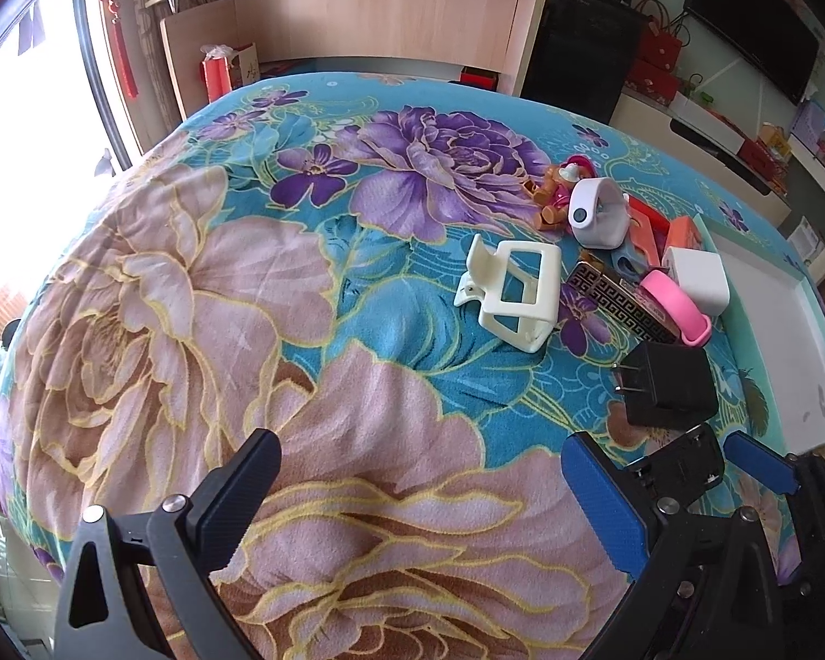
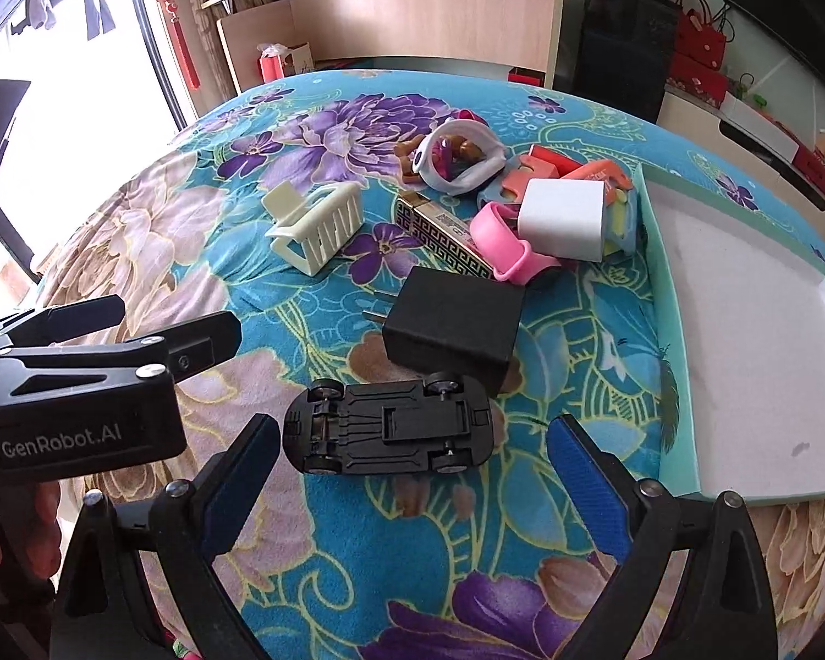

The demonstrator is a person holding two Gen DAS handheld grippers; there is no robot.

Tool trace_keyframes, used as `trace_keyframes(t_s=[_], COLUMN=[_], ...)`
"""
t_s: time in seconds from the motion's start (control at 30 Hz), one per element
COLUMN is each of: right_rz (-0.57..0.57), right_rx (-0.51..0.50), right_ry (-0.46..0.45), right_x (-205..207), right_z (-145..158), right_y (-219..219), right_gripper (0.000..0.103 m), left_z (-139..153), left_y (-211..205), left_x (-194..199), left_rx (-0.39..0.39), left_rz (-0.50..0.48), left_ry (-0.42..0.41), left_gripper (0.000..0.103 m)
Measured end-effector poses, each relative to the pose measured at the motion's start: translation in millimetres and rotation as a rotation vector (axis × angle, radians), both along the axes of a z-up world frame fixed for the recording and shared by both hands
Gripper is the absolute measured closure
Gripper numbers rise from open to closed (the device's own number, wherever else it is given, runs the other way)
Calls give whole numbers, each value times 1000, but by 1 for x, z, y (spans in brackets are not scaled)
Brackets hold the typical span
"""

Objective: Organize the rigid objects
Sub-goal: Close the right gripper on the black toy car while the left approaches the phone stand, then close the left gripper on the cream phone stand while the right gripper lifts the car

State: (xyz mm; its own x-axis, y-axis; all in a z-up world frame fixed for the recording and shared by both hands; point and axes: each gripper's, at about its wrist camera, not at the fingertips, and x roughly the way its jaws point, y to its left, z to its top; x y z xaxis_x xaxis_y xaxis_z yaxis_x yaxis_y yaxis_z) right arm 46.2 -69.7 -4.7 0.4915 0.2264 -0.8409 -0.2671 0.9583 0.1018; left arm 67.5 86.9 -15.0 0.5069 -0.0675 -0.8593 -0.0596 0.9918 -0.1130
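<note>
Your right gripper [image 2: 412, 473] is spread wide over the bedspread [image 2: 440, 550], and the upturned black toy car [image 2: 388, 434] lies just ahead of its fingers, untouched. Your left gripper [image 1: 421, 495] is spread too, holding nothing, over the pink flowers. Just behind the car sits the black charger [image 2: 454, 330], then the pink band [image 2: 503, 242], the white charger [image 2: 564, 220] and the cream hair clip [image 2: 316, 228]. The white tray [image 2: 770, 286] lies to the right, with no object in it.
</note>
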Motion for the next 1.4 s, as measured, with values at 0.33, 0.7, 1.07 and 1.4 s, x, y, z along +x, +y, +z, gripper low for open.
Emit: trace_keyframes(t_s=[0.33, 0.7, 1.07, 1.4], right_rz=[-71, -119, -130, -103], right_rx=[48, 74, 110, 115], right_ry=[12, 5, 2, -57], right_x=[4, 8, 12, 9], right_z=[-3, -3, -3, 12], right_y=[-19, -33, -41, -40], right_gripper=[5, 18, 28, 28], left_z=[-7, -4, 0, -2], left_y=[-2, -10, -24, -36], left_x=[6, 28, 52, 71], left_rx=[-14, -16, 7, 17], left_rz=[-9, -37, -81, -110], left_ry=[10, 6, -25, -45], left_gripper=[0, 0, 2, 55])
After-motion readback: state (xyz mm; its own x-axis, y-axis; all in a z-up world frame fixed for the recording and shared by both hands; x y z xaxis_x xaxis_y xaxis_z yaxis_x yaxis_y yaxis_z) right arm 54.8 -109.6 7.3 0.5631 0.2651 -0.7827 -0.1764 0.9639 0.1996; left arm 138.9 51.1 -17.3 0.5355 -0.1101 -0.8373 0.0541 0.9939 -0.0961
